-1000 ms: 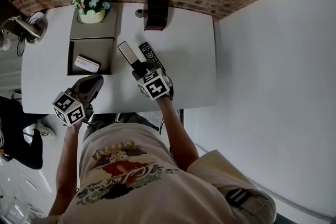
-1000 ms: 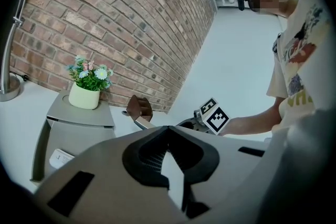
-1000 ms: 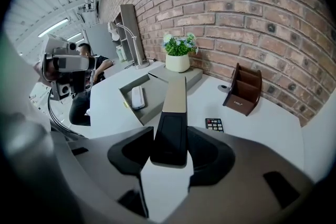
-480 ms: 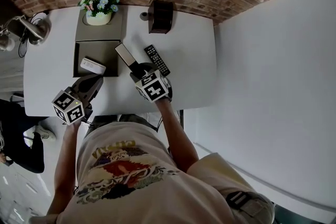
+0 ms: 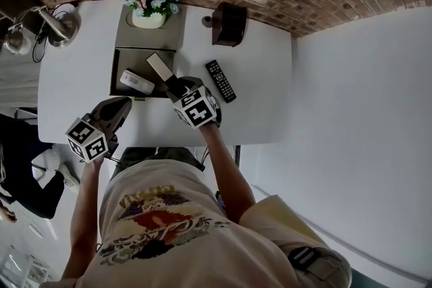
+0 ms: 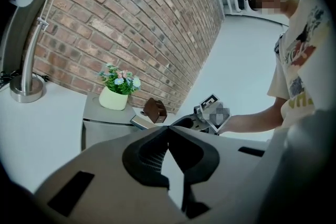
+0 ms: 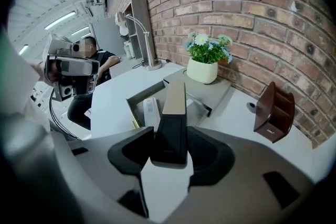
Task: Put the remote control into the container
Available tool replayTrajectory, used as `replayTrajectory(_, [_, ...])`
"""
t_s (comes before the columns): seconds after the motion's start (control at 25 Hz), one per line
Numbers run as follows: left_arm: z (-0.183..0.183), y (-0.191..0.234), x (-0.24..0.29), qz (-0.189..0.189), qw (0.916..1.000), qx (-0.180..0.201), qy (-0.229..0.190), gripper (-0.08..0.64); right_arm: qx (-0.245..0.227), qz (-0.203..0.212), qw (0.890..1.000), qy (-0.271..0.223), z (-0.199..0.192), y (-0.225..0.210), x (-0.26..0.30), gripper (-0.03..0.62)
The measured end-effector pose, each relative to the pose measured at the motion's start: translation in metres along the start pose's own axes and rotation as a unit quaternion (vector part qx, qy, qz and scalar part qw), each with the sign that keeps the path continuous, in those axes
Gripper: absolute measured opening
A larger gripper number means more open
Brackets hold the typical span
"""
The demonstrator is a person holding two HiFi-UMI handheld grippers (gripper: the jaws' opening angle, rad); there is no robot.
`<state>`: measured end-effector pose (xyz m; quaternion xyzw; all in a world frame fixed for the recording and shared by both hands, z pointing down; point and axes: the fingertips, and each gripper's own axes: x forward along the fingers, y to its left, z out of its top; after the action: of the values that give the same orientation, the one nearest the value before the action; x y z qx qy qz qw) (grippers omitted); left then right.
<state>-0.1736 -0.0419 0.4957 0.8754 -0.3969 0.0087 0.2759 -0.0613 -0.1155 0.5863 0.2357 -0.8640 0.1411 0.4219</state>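
Note:
My right gripper [image 5: 177, 85] [image 7: 170, 136] is shut on a slim remote control [image 5: 160, 67] [image 7: 174, 102], black at the held end and pale gold along the rest. The remote's far end reaches over the right part of the open grey container [image 5: 119, 59] [image 7: 137, 93]. A white remote [image 5: 137, 81] [image 7: 150, 113] lies inside the container. A black remote with buttons [image 5: 221, 80] rests on the white table to the right of my right gripper. My left gripper [image 5: 121, 104] [image 6: 168, 128] hovers near the table's front edge, just below the container, shut and holding nothing.
A potted flower plant [image 5: 152, 2] [image 7: 206, 63] stands on the grey lid behind the container. A brown holder [image 5: 229, 23] [image 7: 273, 113] sits at the back of the table. A metal desk lamp [image 5: 57, 27] [image 6: 29, 60] stands at the far left. Brick wall lies behind.
My right gripper has carried the slim remote leftward, from beside the black remote to over the container. The left gripper has kept its place.

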Motion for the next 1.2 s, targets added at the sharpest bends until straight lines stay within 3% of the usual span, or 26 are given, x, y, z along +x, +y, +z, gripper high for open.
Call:
replayTrajectory(0.56, [-0.004, 0.052, -0.026, 0.024, 0.9991, -0.031, -0.013, 0.005, -0.030, 0.037, 0.998, 0.041, 0.029, 0.020, 0.056, 0.204])
replayTrajectory(1.2, [-0.017, 0.075, -0.043, 0.035, 0.9981, -0.049, -0.013, 0.005, -0.066, 0.060, 0.994, 0.069, 0.041, 0.026, 0.105, 0.202])
